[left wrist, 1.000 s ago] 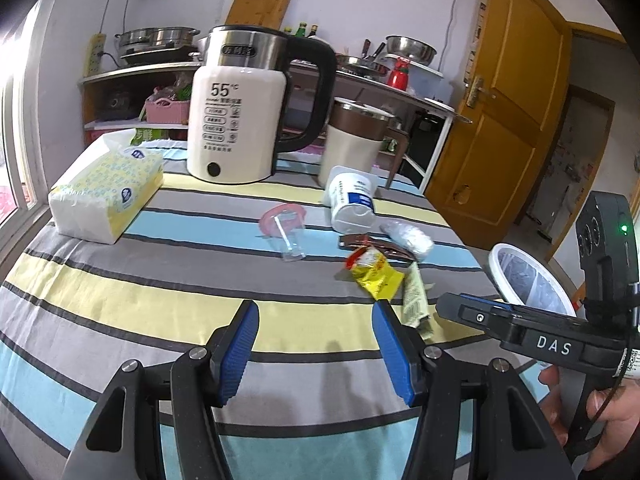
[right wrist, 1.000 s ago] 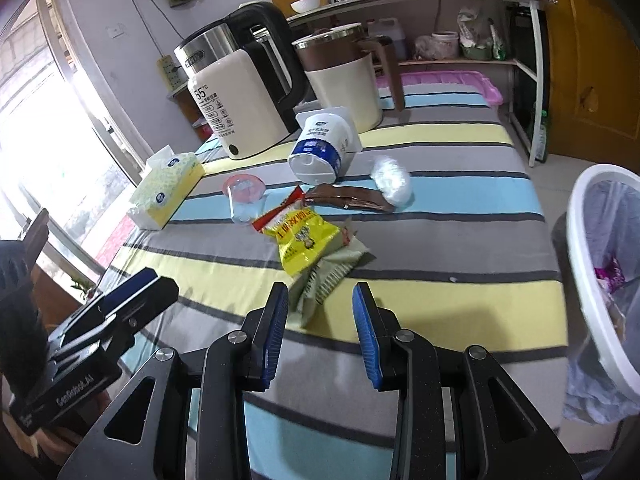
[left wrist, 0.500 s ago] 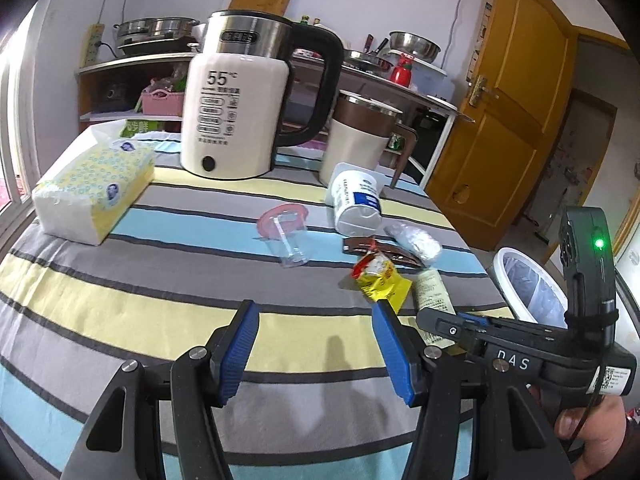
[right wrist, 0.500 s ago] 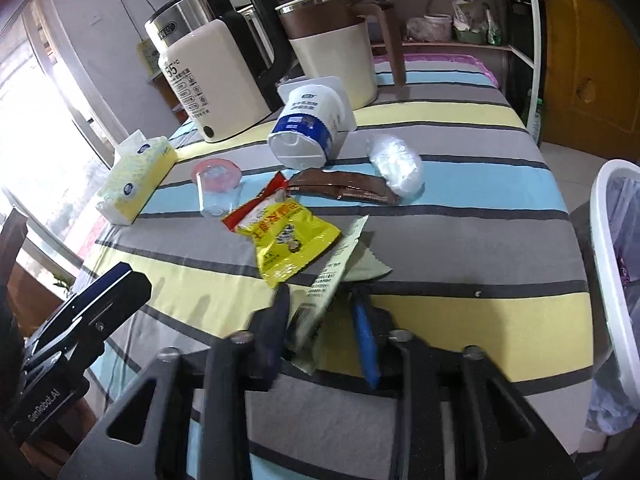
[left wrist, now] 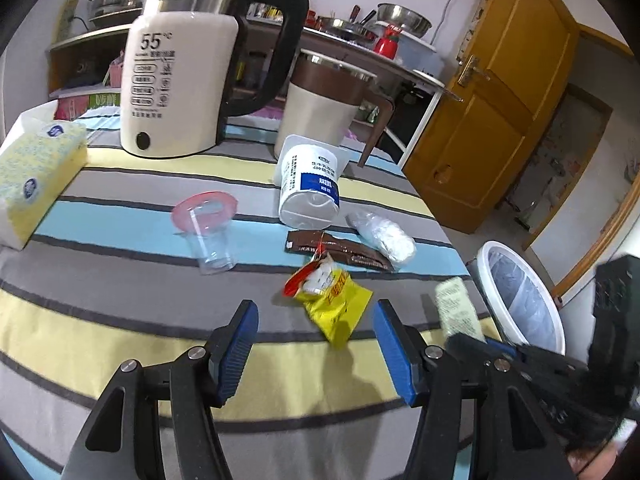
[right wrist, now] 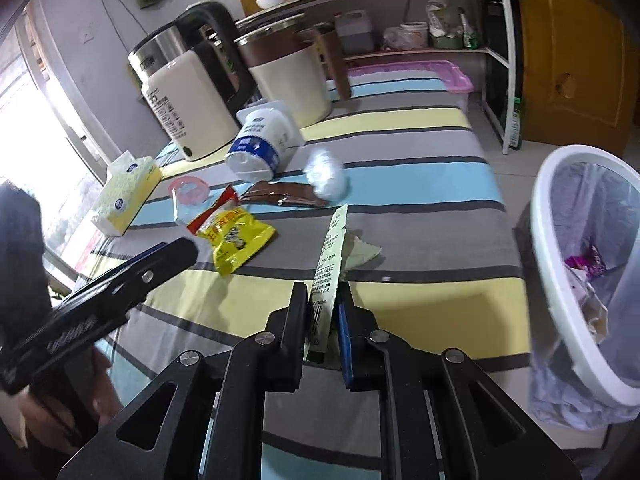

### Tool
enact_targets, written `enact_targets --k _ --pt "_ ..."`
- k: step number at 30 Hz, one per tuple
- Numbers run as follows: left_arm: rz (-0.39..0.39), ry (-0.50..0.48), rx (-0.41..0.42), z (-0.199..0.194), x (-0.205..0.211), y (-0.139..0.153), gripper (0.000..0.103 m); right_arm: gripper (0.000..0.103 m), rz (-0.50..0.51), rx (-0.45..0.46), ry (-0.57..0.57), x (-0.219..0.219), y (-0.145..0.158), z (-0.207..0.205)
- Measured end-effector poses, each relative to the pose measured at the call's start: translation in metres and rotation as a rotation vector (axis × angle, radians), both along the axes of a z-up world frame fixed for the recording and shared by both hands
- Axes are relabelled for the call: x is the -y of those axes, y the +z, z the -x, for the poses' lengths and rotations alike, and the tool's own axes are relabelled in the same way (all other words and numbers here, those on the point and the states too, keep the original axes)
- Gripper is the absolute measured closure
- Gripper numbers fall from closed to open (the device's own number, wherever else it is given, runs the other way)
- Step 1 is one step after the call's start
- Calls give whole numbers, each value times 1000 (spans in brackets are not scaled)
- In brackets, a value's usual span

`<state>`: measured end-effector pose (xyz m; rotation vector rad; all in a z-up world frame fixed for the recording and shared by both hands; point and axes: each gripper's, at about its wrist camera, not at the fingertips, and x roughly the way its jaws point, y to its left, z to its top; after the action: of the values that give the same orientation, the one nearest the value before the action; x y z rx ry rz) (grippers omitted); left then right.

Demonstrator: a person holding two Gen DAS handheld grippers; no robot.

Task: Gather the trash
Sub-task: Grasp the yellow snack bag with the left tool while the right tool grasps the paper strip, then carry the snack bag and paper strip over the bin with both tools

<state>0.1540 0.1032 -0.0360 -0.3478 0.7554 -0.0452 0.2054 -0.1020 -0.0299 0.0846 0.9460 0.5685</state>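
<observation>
- Two views to go through, left wrist first. My left gripper (left wrist: 314, 344) hangs over the striped surface (left wrist: 120, 312) with its jaws spread wide and nothing between them. The yellow snack bag (left wrist: 334, 300) lies just ahead of the gap. I judge it light, crinkly and slippery, so I would pinch a flat edge, not the puffed middle. Beyond it lie a brown wrapper (left wrist: 340, 250), a crumpled white wad (left wrist: 384, 232), a tipped yoghurt tub (left wrist: 310, 188) and a clear cup (left wrist: 212, 246); the cup looks thin and easily crushed. The pale green wrapper (left wrist: 458, 310) stands up at the right, near the bin (left wrist: 520, 296).
- Against the left view half a second back, the snack bag now sits nearly between my blue pads (left wrist: 236, 346), and the green wrapper has left the surface.
- Right wrist view: my right gripper (right wrist: 324, 328) is clenched on the pale green wrapper (right wrist: 330, 256), held by its lower end, the strip standing edge-on. It looks to me like weightless, floppy film, so a firm pinch well in from the end suits it. The bin (right wrist: 560, 280), lined and with scraps inside, stands just right of the surface's edge.
- Half a second back the jaws straddled the wrapper on the cloth; now they have closed and lifted it, and the bin fills more of the view.
</observation>
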Motion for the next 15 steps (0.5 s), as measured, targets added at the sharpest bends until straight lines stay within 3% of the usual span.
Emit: enact_targets --k 7,10,11,13,15 --pt "-21 25 -71 -30 8 -13 43 88 -10 1 -10 12 0 -3" --pt "-23 26 -64 -34 9 -13 44 88 -13 1 -13 16 0 -3" --pt "-23 23 -64 -35 10 -13 46 88 -14 1 -14 17 -1 -3" --pt "-30 25 -75 -36 11 -15 64 88 -16 3 -17 19 -1 -3" --pt "-29 25 -75 -36 11 -15 72 88 -17 6 -22 22 0 -3"
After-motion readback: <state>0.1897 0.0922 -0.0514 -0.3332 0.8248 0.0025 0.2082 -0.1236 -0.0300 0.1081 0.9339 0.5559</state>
